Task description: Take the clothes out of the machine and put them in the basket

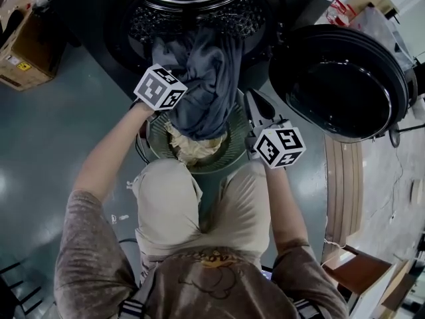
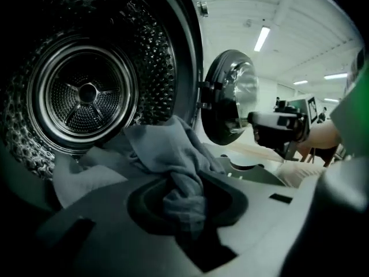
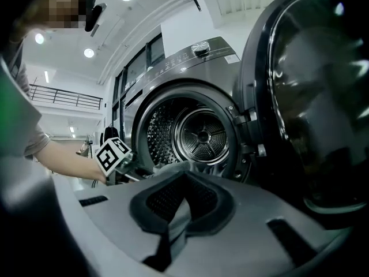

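Floor (image 1: 53,145): glossy grey, cardboard box (image 1: 26,48) at 10 o'clock
Machine door (image 1: 345,78): open at 2 o'clock
Left tool (image 2: 185,215): clamped on grey garment (image 1: 209,78) over basket (image 1: 234,153)
Right tool (image 3: 173,227): jaws together, empty

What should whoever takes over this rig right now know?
Left gripper: shut on the grey garment, which hangs from the drum mouth over the basket.
Right gripper: shut, empty, near the basket's rim, facing the machine.
Done: door open; a cream cloth lies in the basket.
To do: pull the grey garment clear and drop it in the basket. No other clothes show in the drum.
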`<state>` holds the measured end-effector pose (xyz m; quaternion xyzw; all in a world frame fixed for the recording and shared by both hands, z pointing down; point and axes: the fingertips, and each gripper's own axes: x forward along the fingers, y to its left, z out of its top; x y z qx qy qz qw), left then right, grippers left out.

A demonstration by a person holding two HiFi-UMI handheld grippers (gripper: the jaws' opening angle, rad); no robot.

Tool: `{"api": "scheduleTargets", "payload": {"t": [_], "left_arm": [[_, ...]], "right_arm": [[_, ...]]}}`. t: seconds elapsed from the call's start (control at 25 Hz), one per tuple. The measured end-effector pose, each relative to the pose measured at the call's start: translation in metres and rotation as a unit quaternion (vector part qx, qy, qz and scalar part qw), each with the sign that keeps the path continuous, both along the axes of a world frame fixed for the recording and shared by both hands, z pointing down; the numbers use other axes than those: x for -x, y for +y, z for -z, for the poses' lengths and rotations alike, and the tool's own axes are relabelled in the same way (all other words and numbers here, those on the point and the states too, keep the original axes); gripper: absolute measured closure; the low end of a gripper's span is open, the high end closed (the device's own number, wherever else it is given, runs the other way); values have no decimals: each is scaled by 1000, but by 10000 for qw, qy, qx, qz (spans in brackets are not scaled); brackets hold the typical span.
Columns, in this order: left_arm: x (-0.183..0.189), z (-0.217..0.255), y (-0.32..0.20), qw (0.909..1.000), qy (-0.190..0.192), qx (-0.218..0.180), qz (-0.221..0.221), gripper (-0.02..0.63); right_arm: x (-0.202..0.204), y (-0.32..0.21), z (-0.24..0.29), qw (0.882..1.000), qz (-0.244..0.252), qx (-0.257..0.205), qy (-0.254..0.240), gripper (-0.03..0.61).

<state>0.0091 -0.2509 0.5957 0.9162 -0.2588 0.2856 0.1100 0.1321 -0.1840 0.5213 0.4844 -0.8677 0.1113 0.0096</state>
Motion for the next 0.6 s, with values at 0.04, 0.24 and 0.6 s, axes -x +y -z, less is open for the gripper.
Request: {"api": "scheduleTargets", "payload": {"t": [0.04,0.24,0.6], "left_arm": [[-1,1,11,9999,50,64,-114,512],[-9,4,67,9954,219,426,-825,512],[-31,-32,159,9647,-41,1332,-2271,492]], "right_arm": [[-1,0,0,10000,-2,-1,-10,581],[0,-1,-2,10000,17,18,-27,581],[14,2,-7,9999,143,43,-57,581]]}}
